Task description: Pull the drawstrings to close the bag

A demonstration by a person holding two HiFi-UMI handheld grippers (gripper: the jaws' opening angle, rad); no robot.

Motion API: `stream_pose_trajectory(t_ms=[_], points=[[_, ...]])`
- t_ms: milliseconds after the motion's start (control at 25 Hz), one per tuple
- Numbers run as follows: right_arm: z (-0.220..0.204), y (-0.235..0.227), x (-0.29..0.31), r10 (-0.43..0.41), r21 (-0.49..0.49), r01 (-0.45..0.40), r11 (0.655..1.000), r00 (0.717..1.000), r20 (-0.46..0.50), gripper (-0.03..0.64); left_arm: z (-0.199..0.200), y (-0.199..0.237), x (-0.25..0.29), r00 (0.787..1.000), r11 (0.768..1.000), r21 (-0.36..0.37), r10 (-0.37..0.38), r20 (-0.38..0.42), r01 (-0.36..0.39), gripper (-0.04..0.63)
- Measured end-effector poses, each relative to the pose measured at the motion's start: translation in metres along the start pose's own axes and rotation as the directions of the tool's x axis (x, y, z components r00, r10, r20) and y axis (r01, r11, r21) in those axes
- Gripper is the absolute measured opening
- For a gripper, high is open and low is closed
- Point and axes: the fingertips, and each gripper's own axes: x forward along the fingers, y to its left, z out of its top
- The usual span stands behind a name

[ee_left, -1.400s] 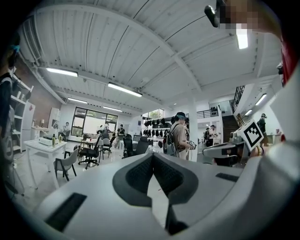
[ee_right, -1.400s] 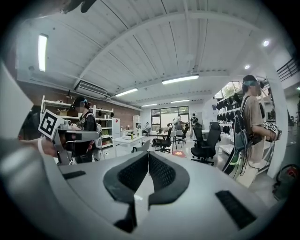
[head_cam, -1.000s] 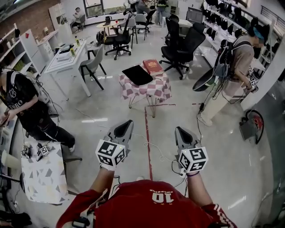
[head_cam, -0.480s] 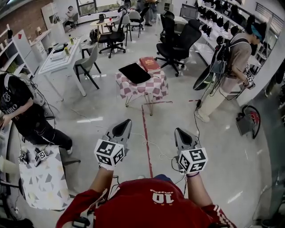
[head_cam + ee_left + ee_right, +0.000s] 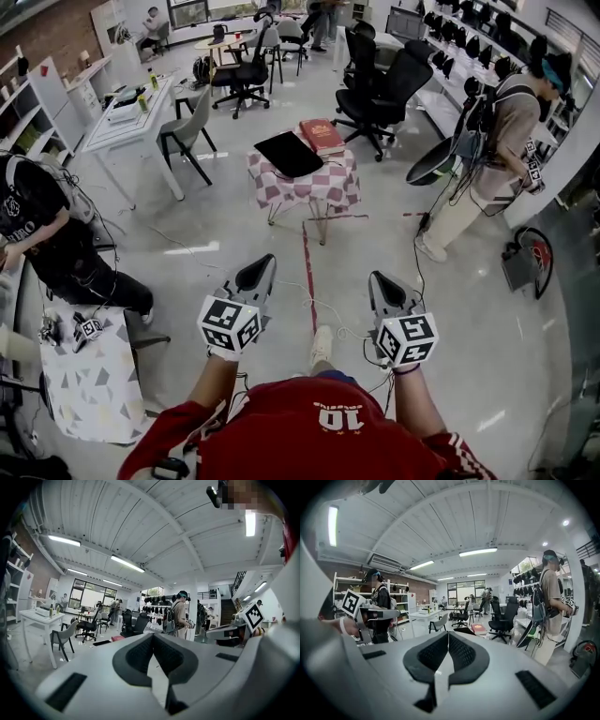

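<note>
Head view: your left gripper [image 5: 265, 260] and right gripper [image 5: 376, 277] hang over open floor. A red floor line [image 5: 308, 272] runs between them toward the checkered table [image 5: 323, 192]. The black bag [image 5: 289, 155] lies there at the left edge, beside a red book [image 5: 322, 137].
Left gripper view: jaws together, empty.
Right gripper view: jaws together, empty.

The flat black fabric bag [image 5: 289, 153] lies spread out on a small table draped in a pink-and-white checked cloth [image 5: 323, 192], which stands out in the middle of the room's floor. The bag covers the left part of the tabletop, set at a slant to the table's edges. A red book [image 5: 322, 138] lies just beside its right edge. Whether its mouth is open or drawn shut can't be told from here.
</note>
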Motion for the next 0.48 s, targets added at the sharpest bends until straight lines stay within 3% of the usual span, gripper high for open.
stream_pose_trajectory(t_ms=[480], points=[[0.025, -0.060, 0.092, 0.067, 0.015, -0.067, 0.998, 0.997, 0.024, 0.017, 0.005, 0.034, 0.083, 0.998, 0.998, 0.036, 0.046, -0.029, -0.045, 0.008]])
